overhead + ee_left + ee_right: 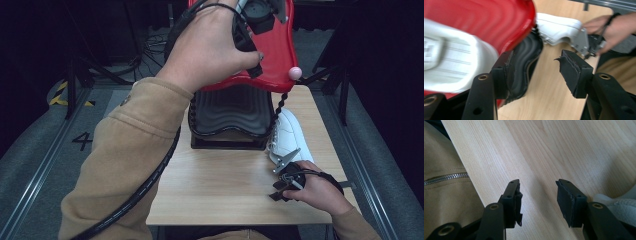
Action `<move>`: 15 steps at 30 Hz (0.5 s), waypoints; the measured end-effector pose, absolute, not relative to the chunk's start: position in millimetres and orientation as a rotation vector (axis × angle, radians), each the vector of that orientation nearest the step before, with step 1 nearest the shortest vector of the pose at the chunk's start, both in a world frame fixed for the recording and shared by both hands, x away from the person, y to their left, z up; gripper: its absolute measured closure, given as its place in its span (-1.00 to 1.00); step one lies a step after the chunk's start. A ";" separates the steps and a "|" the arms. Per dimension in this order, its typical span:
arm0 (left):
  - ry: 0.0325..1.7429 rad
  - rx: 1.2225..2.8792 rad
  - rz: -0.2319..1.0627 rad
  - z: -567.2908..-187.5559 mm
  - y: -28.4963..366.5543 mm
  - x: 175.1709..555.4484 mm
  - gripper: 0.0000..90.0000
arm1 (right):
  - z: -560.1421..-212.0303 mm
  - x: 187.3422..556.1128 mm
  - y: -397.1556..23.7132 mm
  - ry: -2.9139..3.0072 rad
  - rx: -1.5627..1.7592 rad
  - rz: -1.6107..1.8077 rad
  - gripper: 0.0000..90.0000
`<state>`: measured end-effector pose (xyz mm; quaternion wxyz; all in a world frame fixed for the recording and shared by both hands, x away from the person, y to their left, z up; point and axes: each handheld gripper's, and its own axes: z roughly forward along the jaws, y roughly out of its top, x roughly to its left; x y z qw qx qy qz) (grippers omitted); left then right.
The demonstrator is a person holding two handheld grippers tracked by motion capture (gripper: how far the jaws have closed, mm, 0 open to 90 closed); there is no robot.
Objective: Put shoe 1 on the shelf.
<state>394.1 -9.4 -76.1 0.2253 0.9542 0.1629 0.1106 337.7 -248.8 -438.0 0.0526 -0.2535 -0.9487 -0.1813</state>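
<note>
Red lid [272, 50] stands raised over the black case [227, 120] at the table's far edge. Left gripper [534, 72] gapes empty beside the lid [486, 22]; right gripper [537, 202] gapes over bare wood [536, 150].

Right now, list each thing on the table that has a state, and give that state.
Red lid: raised, open above its base.
Black ridged base: uncovered, resting on the wooden table.
White shoe: lying beside the base, not gripped.
Left gripper: jaws open, nothing pressed between them.
Right gripper: jaws open over bare wood, holding nothing.
</note>
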 end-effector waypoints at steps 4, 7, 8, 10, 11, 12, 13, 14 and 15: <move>0.383 2.645 0.261 -93.1 -10.5 384.8 0.03 | -437.9 338.4 -249.5 -2.884 -0.772 -0.552 0.20; 0.332 2.663 0.216 -110.4 -10.8 380.0 0.04 | -437.9 338.6 -250.2 -2.884 -0.772 -0.553 0.20; 0.314 2.670 0.196 -118.7 -10.8 378.6 0.04 | -437.9 338.8 -250.7 -2.885 -0.773 -0.554 0.20; 0.291 2.683 0.169 -132.6 -8.9 377.7 0.05 | -437.6 339.4 -251.3 -2.885 -0.774 -0.555 0.22; 0.279 2.683 0.157 -138.5 -7.5 377.8 0.05 | -437.3 339.4 -251.5 -2.886 -0.774 -0.556 0.22; 0.271 2.681 0.137 -144.4 -5.6 377.7 0.06 | -437.0 339.5 -251.7 -2.886 -0.776 -0.556 0.23; 0.271 2.681 0.137 -144.4 -5.6 377.7 0.07 | -437.0 339.5 -251.7 -2.886 -0.776 -0.556 0.23; 0.267 2.676 0.116 -152.1 -3.0 377.7 0.07 | -436.8 339.9 -252.1 -2.891 -0.774 -0.555 0.24; 0.264 2.674 0.106 -156.6 -1.3 377.5 0.07 | -436.5 340.2 -252.8 -2.897 -0.770 -0.554 0.24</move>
